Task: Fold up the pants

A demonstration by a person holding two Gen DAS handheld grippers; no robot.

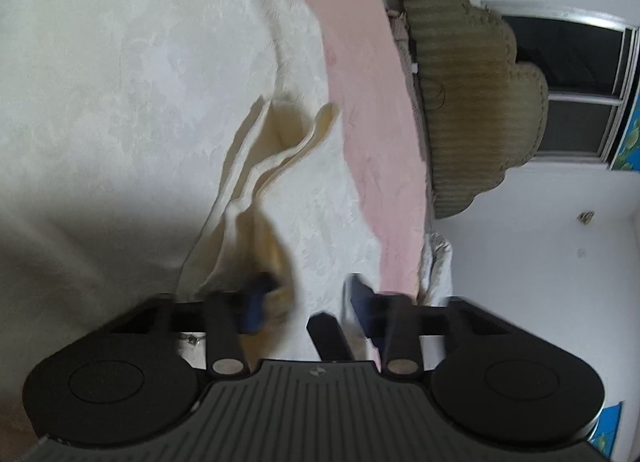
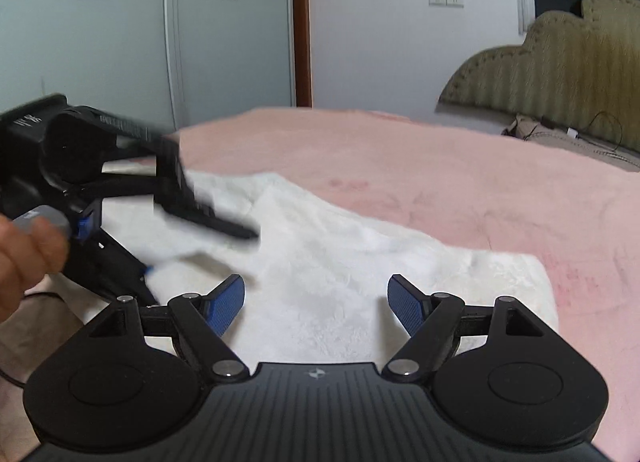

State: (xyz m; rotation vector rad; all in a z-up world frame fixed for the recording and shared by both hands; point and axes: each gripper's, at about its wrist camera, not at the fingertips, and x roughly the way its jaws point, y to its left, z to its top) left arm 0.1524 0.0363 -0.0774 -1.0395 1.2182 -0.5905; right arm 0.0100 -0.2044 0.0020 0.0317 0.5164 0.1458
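The white pants point(image 2: 340, 262) lie spread on a pink bed; in the left wrist view they fill the left side point(image 1: 120, 101). A creased cream fold of the fabric point(image 1: 260, 165) runs down toward my left gripper point(image 1: 310, 296), whose blue pads are apart; the fold brushes the left pad, blurred. My right gripper point(image 2: 316, 296) is open and empty just above the pants' near part. The left gripper also shows in the right wrist view point(image 2: 168, 197), blurred, over the pants' left end.
The pink bed cover point(image 2: 440, 165) stretches behind the pants. An olive padded headboard point(image 1: 472, 93) stands at the bed's end, with a window point(image 1: 576, 73) beside it. A wardrobe with mirrored doors point(image 2: 232, 41) stands behind the bed. A hand point(image 2: 28, 258) holds the left gripper.
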